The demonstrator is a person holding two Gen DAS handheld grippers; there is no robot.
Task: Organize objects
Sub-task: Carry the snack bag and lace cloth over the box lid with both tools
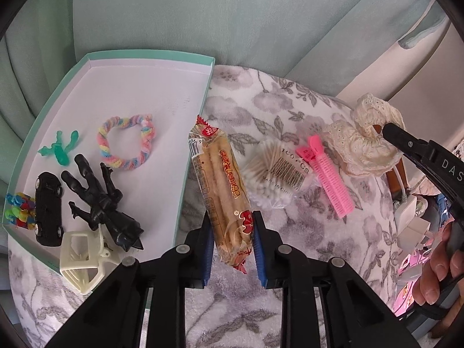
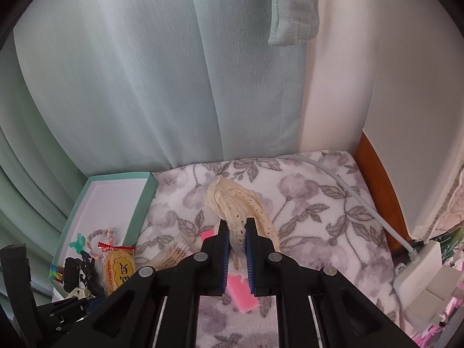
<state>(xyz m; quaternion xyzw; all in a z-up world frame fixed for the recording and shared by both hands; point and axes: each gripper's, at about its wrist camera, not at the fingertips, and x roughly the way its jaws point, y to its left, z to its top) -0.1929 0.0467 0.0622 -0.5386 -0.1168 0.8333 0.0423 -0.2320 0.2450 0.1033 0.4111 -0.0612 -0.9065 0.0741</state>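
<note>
My left gripper [image 1: 232,226] is shut on the lower end of a long biscuit packet [image 1: 223,191], which hangs beside the right wall of a mint-green box [image 1: 150,55]. In the box lie a pastel braided ring [image 1: 126,142], a green plastic toy [image 1: 59,149], a black figure [image 1: 98,197], a black toy car [image 1: 47,208] and a colourful clip cluster [image 1: 17,210]. A cream hair claw [image 1: 82,256] sits on the box's near edge. My right gripper [image 2: 235,226] is shut on a cream lace scrunchie [image 2: 235,203], raised over a pink hair roller [image 2: 242,293].
A bag of cotton swabs [image 1: 275,174] and the pink hair roller [image 1: 330,179] lie on the floral blanket [image 1: 319,246]. Green curtains hang behind. A white cable [image 2: 356,200] runs to a power strip [image 2: 420,275] at the right. A hand [image 1: 440,272] holds the right gripper's handle.
</note>
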